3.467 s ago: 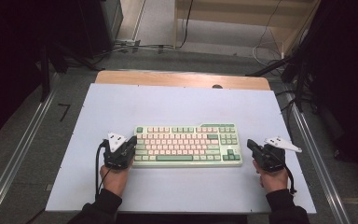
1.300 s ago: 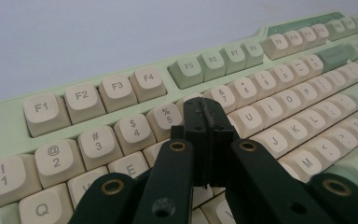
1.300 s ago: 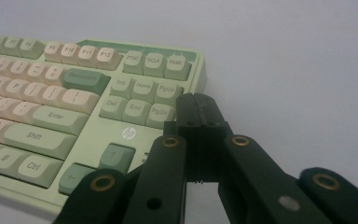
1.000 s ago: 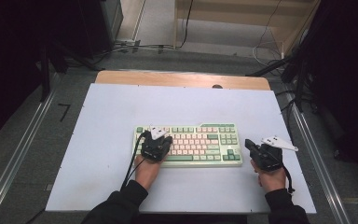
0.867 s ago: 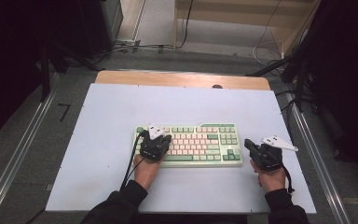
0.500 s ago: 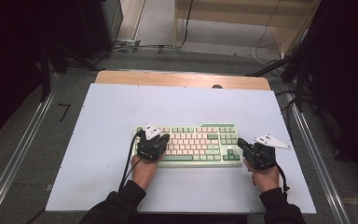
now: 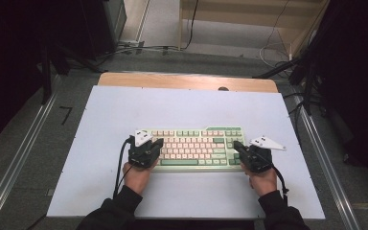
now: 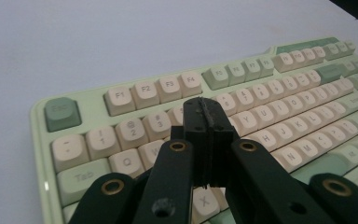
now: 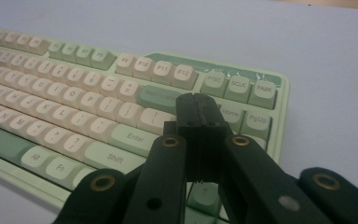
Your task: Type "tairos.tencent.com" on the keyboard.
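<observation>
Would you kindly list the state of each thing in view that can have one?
keyboard: flat on the table, square to its edge.
left gripper: jaws shut, empty, over the keyboard's left end.
right gripper: jaws shut, empty, over the keyboard's right end.

You're sliding your left gripper [image 7: 157, 143] back toward 9 o'clock, over the keyboard's [image 7: 196, 146] left end now. You're bringing your right gripper [image 7: 237, 145] in toward 9 o'clock too, onto the keyboard's right edge.
</observation>
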{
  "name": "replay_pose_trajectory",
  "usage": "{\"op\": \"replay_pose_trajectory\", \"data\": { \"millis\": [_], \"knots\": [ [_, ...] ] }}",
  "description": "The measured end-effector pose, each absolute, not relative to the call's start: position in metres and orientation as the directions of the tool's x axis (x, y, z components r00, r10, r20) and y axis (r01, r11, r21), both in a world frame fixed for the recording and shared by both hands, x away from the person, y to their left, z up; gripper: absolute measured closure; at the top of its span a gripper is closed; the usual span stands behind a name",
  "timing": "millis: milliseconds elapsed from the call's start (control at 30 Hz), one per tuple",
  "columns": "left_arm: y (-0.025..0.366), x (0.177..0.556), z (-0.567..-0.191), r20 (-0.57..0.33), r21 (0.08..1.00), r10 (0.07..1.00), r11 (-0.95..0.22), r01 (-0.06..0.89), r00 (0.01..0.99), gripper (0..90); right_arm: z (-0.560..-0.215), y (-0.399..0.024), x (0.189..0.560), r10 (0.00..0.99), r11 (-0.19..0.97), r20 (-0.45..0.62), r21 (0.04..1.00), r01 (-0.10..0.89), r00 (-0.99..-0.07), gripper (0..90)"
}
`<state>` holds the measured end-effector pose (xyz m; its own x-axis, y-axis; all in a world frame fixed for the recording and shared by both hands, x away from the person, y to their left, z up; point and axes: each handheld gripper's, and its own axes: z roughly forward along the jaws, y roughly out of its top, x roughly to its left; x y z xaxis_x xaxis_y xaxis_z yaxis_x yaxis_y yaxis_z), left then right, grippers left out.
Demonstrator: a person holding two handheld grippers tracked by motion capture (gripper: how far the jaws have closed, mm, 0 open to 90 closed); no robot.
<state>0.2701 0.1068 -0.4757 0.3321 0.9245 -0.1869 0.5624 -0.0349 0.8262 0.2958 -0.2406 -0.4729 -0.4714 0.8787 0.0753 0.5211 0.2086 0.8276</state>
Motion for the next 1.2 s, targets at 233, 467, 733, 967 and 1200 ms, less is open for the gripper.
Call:
{"op": "replay_pose_trajectory", "data": {
  "millis": [233,467,733,967,1200],
  "knots": [
    [0.118,0.263,-0.475,-0.179,0.823,0.927,-0.042,0.566,0.329,90.0,-0.473,-0.237,0.296,0.876,0.211,0.078,0.826,0.522,-0.476,87.3],
    [0.125,0.261,-0.481,-0.166,0.808,0.937,-0.05,0.587,0.308,90.0,-0.473,-0.235,0.297,0.875,0.212,0.077,0.825,0.524,-0.477,87.3],
    [0.126,0.263,-0.489,-0.157,0.79,0.942,-0.06,0.611,0.296,90.0,-0.474,-0.235,0.297,0.874,0.217,0.074,0.826,0.521,-0.481,87.3],
    [0.126,0.265,-0.492,-0.145,0.785,0.946,-0.068,0.616,0.289,90.0,-0.474,-0.235,0.297,0.873,0.219,0.072,0.825,0.52,-0.482,87.3],
    [0.12,0.263,-0.49,-0.128,0.799,0.944,-0.084,0.596,0.305,90.0,-0.474,-0.235,0.297,0.872,0.219,0.073,0.826,0.519,-0.483,87.3]
  ]
}}
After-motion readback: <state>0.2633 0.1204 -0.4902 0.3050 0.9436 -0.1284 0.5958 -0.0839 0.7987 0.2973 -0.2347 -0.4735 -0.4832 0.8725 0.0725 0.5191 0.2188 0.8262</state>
